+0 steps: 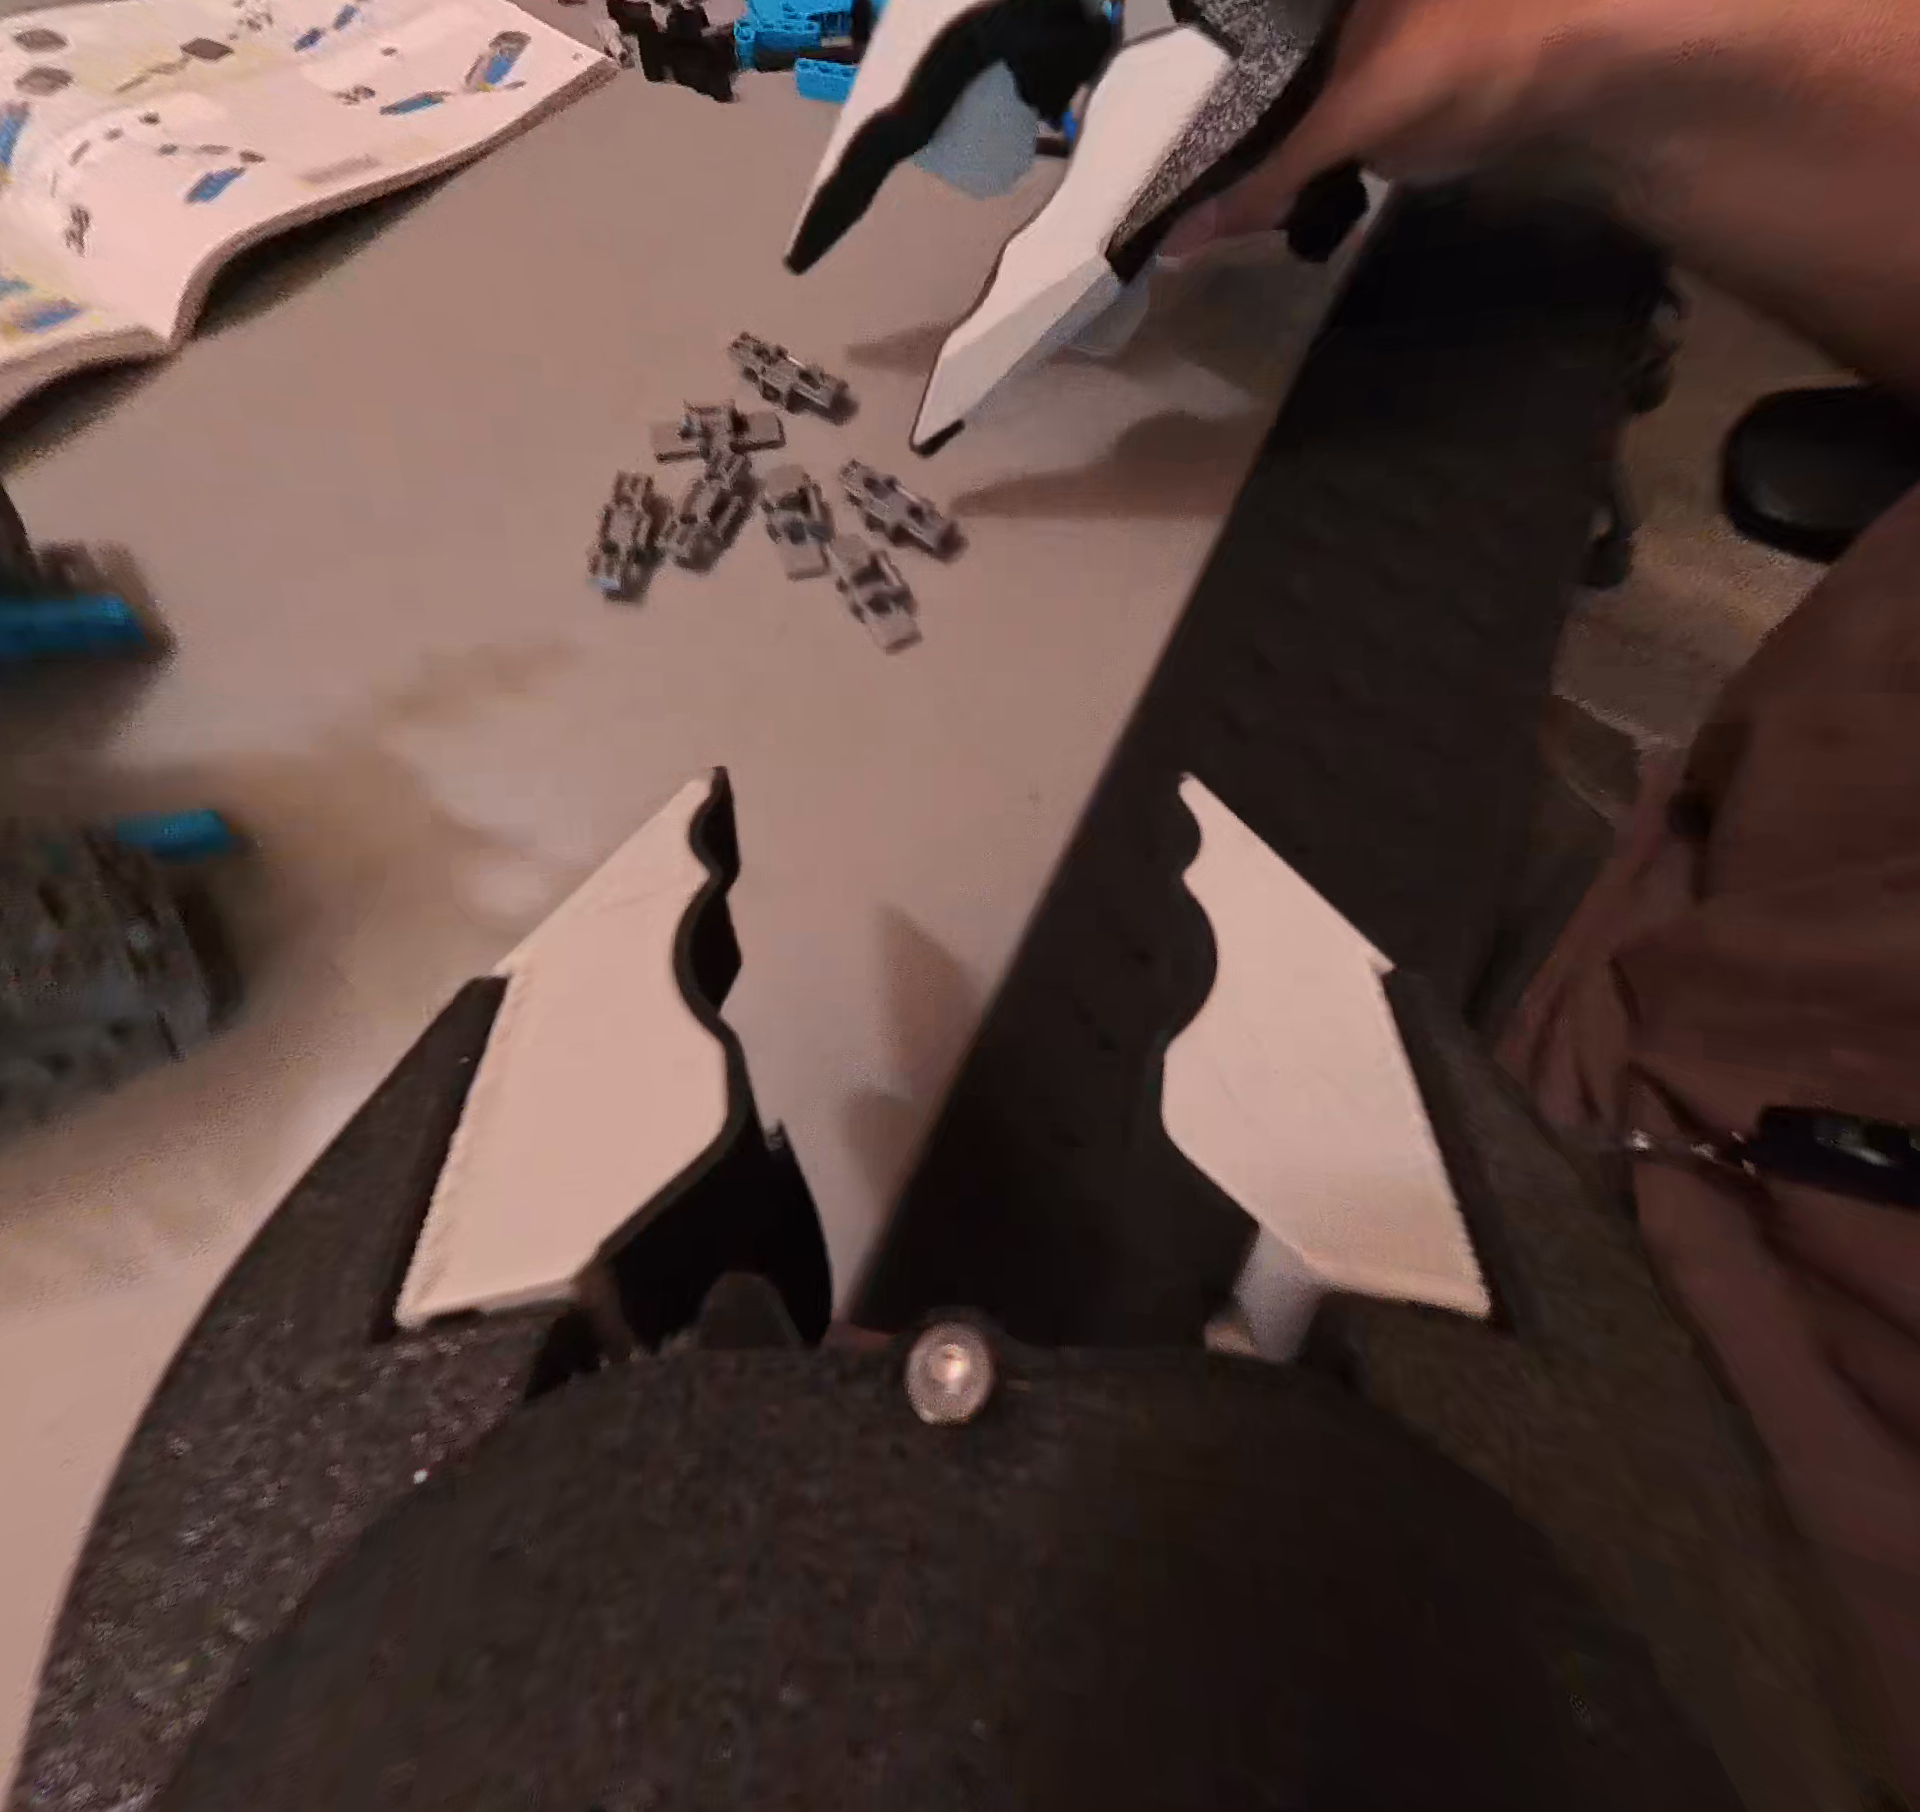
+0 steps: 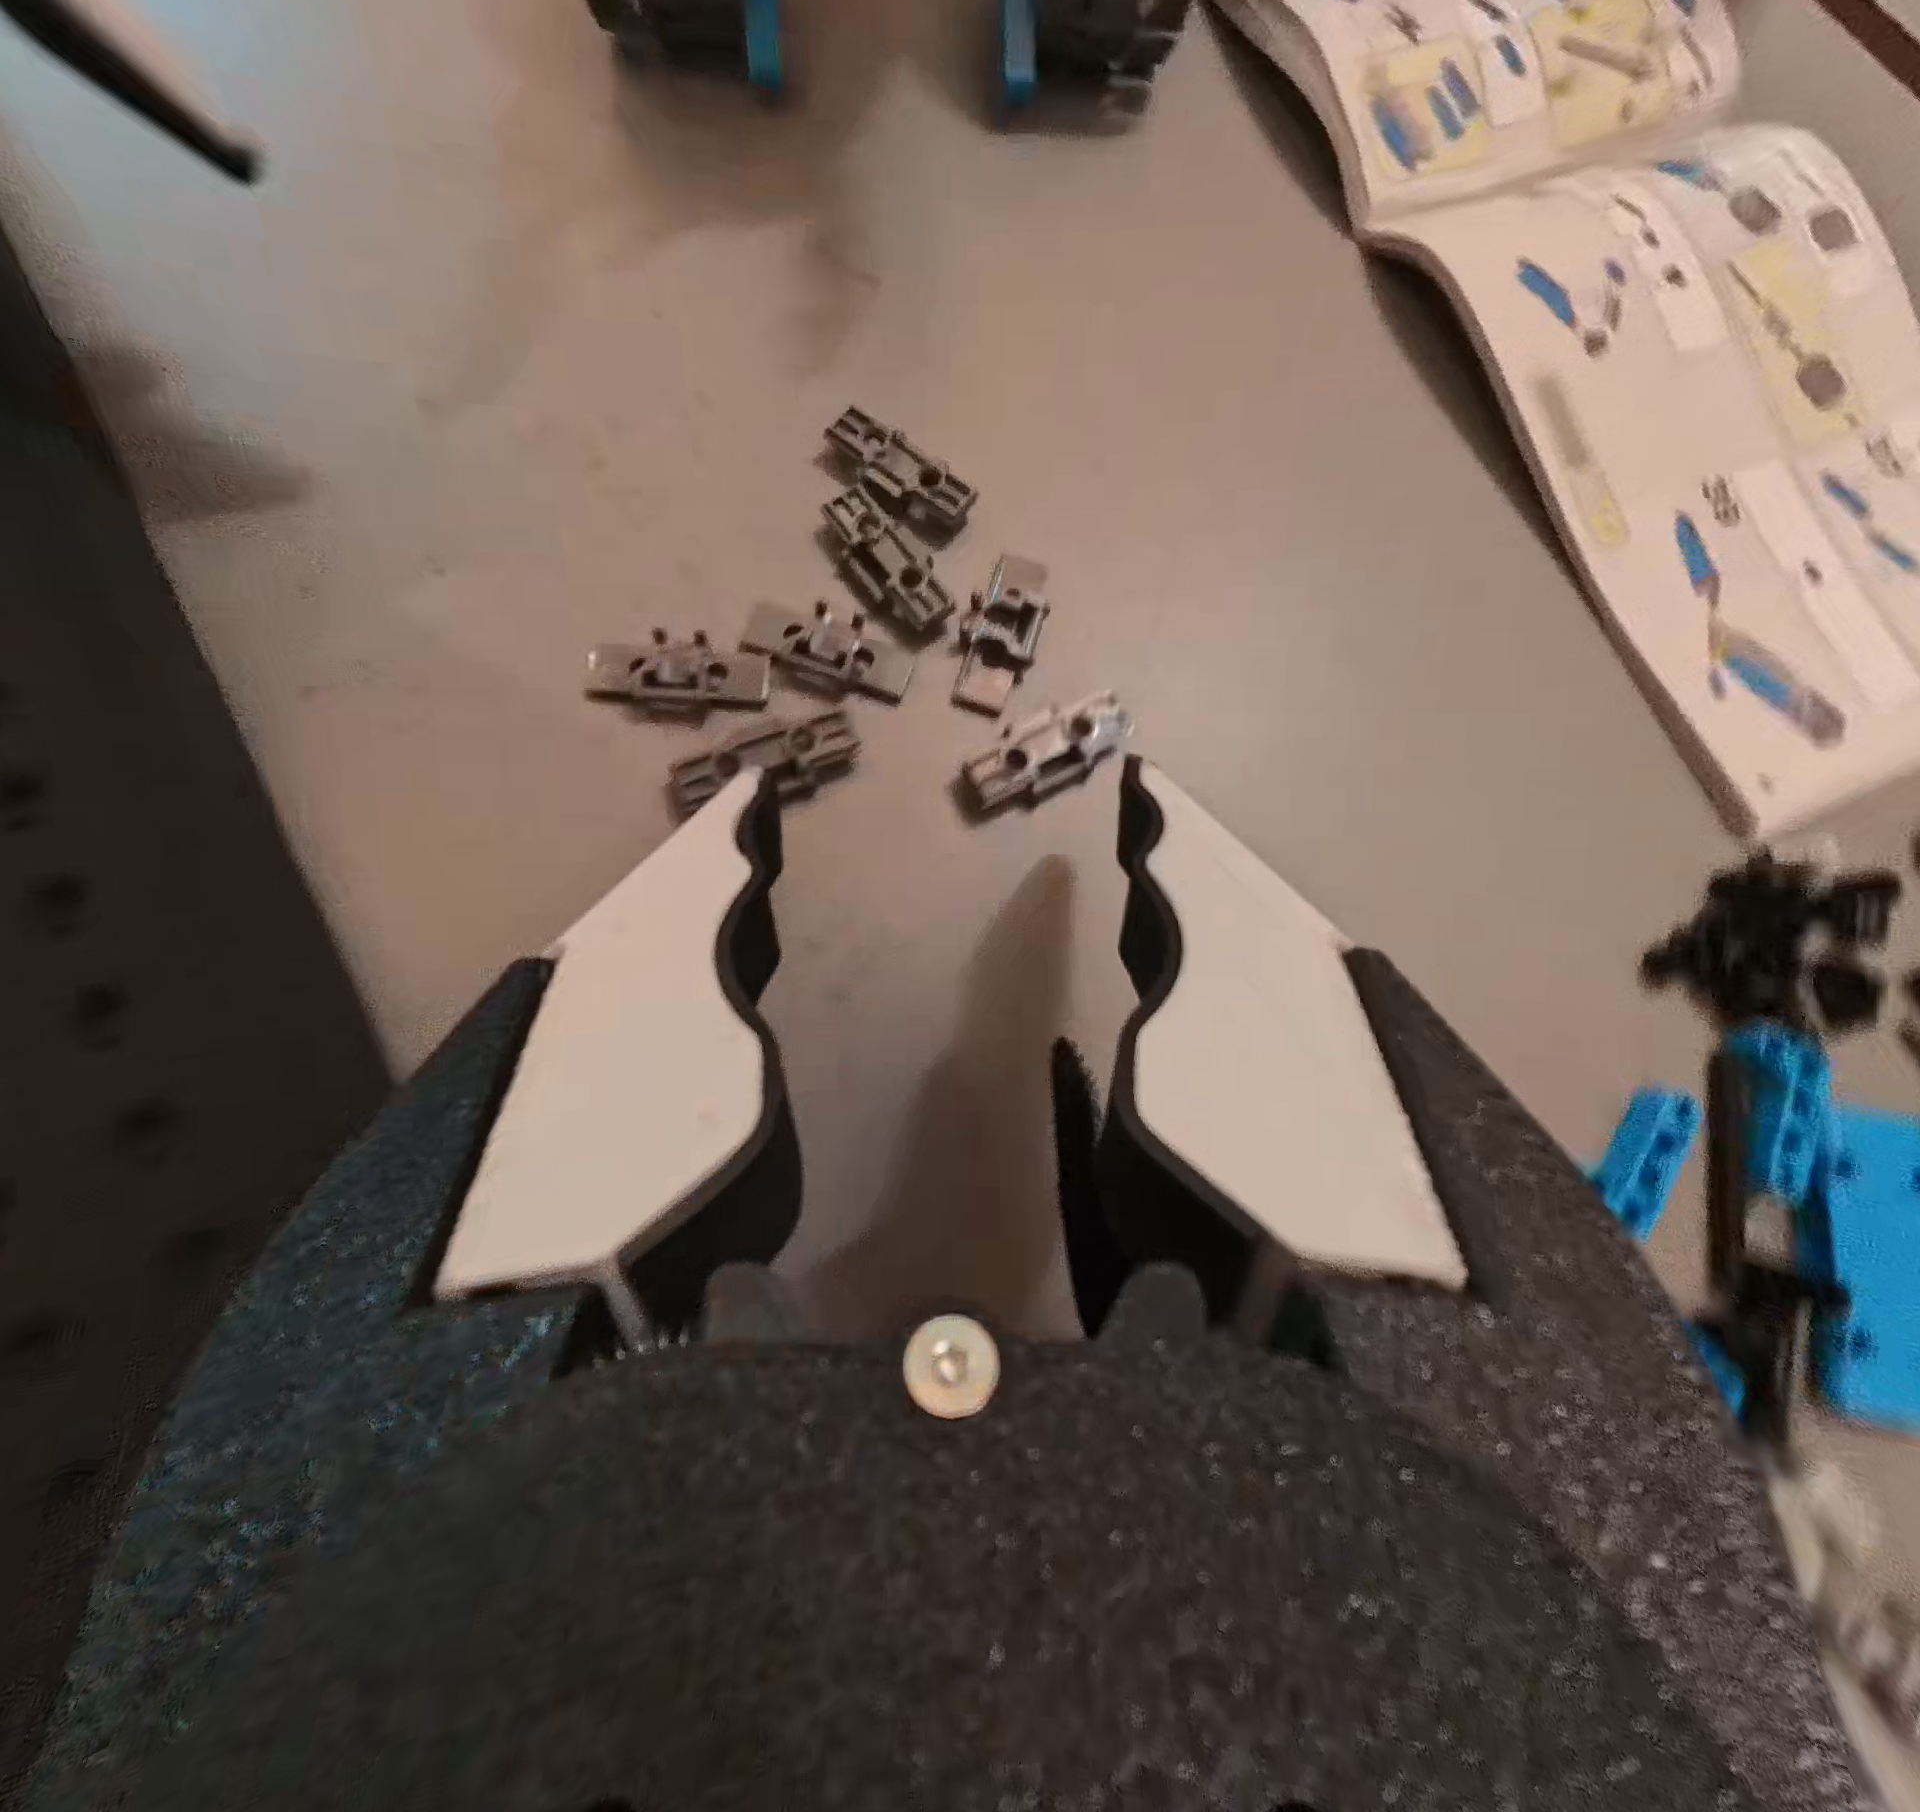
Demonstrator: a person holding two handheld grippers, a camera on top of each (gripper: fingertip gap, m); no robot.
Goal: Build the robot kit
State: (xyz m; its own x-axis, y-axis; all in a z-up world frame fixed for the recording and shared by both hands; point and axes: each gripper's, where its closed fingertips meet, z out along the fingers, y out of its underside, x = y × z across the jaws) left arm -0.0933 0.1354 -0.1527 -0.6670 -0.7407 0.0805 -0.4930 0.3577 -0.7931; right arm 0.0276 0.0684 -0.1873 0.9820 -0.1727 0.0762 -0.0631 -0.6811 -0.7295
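Both jaws gape empty. The right gripper (image 2: 940,775) hovers just beside the small grey plastic track links (image 2: 831,619), at its twelve o'clock. The left gripper (image 1: 951,780) is farther.

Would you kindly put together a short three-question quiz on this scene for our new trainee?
1. True or false: the right gripper is shut on a grey link.
2. Multiple choice: what lies just ahead of the right gripper's tips? A) a pile of grey links B) the booklet C) the blue parts
3. Fill in: the left gripper is open and holds ____.

Key: 1 false, it is open and empty; 2 A; 3 nothing.
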